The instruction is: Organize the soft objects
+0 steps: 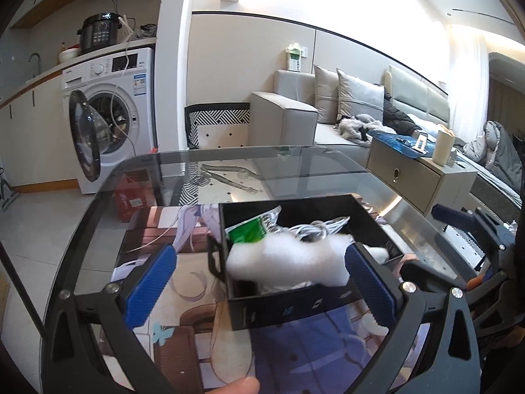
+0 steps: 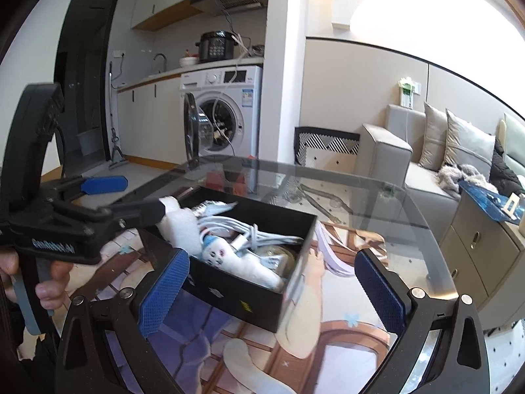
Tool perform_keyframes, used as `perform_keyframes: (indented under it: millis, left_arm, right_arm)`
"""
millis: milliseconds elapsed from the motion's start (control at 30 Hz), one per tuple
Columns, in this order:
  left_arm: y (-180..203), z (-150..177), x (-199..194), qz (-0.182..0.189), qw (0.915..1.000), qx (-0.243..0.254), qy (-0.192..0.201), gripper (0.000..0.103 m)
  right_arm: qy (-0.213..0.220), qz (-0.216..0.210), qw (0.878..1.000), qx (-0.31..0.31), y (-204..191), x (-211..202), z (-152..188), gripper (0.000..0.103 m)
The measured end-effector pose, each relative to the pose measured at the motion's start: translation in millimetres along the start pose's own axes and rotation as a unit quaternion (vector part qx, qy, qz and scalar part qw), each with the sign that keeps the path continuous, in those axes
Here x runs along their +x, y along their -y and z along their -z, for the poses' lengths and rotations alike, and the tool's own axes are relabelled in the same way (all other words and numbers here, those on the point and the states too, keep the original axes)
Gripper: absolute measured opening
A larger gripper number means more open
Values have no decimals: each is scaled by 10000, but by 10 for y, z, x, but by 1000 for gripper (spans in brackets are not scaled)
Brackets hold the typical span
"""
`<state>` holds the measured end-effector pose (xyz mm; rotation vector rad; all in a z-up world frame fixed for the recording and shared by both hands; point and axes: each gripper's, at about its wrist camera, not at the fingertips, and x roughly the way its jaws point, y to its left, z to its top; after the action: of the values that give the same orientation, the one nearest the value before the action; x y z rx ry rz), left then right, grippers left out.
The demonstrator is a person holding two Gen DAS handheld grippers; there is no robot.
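"GenRobot.AI" reads clearly in pale letters on the black body of the left gripper (image 2: 137,202), seen from the right wrist camera. The box (image 2: 242,298) carries small pale marks on its front wall, too small to read.

Left gripper (image 1: 259,274) is spread wide, blue pads far apart. A white foam piece (image 1: 288,257) lies between them, its far end against the right pad, clear of the left one. The foam's long axis runs across the gripper, pad to pad, over the box's near corner.

Right gripper (image 2: 270,289) is wide open too, gripping nothing, with the box straight ahead between its fingers. Inside the box, a white plush toy (image 2: 242,262) lies aslant, face end toward the left finger, beside a coiled white cable (image 2: 259,233). A green packet (image 1: 247,229) sits at the back.
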<state>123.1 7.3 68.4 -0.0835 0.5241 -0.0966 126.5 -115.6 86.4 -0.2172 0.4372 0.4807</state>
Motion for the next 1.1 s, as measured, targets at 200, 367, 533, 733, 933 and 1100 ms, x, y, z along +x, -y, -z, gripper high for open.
perform_keyframes:
  millis: [200, 367, 533, 733, 933, 1100]
  left_arm:
    - [-60, 169, 14, -42, 10000, -71, 8, 103]
    - [-57, 231, 70, -208, 9998, 21, 34, 103]
    - [-45, 281, 105, -275, 9996, 26, 44, 103]
    - [-46, 323, 97, -324, 9995, -7, 64, 103]
    - [-100, 346, 41, -307, 9993, -150, 119, 103]
    - [-109, 354, 35, -298, 9993, -171, 114, 103]
  right_arm:
    - [133, -102, 9998, 59, -70, 23, 42, 102]
    - [108, -102, 9999, 56, -100, 81, 120, 102]
    - [152, -95, 9998, 121, -82, 82, 174, 102]
    - [234, -83, 9993, 273, -17, 53, 171, 102]
    - [288, -54, 9995, 150, -45, 29, 176, 102]
    - [320, -28, 9994, 124, -74, 17, 179, 102]
